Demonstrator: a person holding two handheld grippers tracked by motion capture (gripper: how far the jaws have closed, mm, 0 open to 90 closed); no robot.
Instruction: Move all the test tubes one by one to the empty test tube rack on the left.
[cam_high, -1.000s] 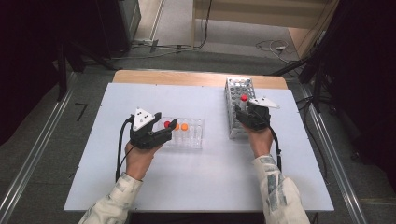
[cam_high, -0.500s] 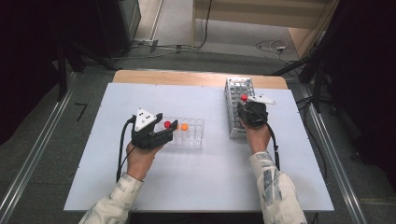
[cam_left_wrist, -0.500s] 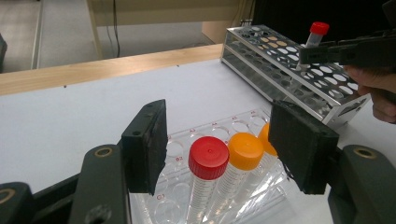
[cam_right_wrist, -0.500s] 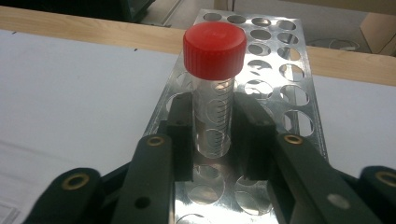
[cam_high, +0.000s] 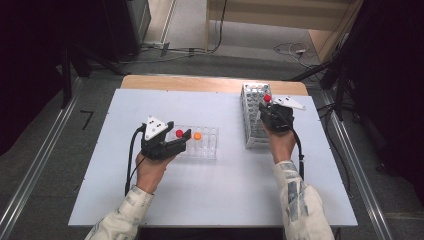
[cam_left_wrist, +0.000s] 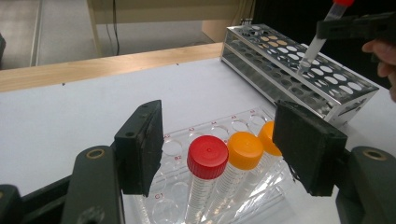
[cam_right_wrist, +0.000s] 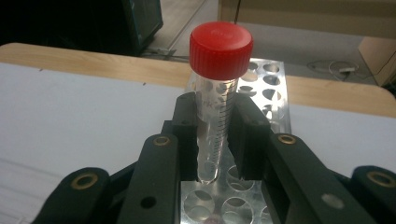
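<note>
Right gripper view: right gripper (cam_right_wrist: 218, 135) fingers clamp the upright red-capped tube (cam_right_wrist: 215, 93) above the metal rack (cam_right_wrist: 275, 88); left gripper (cam_left_wrist: 224, 149) fingers apart.

Even overhead light is falling on the white counter (cam_high: 210, 200), which is showing bright and nearly shadowless in the high view, while the room at both sides is sinking into near black. The high view is looking soft and slightly grainy. In the left gripper view the near claw pads (cam_left_wrist: 140, 149) are blurring slightly. In the right gripper view a faint sheen is lying on the red cap (cam_right_wrist: 221, 49).
</note>
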